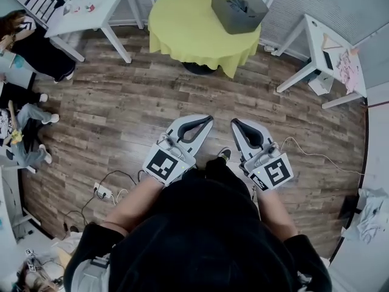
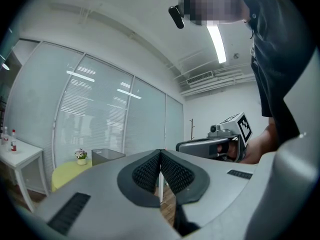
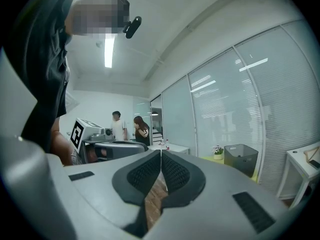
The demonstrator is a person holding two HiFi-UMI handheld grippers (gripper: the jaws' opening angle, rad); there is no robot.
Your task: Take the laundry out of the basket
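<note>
both tongs pinched closed, empty: left gripper (image 1: 208, 119), right gripper (image 1: 234, 122). basket (image 1: 234, 18) well ahead on yellow table (image 1: 182, 35), dark laundry (image 1: 240, 3) inside. i'd walk in close first, then spread jaws above the rim.

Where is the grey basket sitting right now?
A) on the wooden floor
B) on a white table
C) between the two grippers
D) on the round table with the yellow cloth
D: the head view shows the grey basket standing on top of the round table that is covered with a yellow cloth, near its far edge.
</note>
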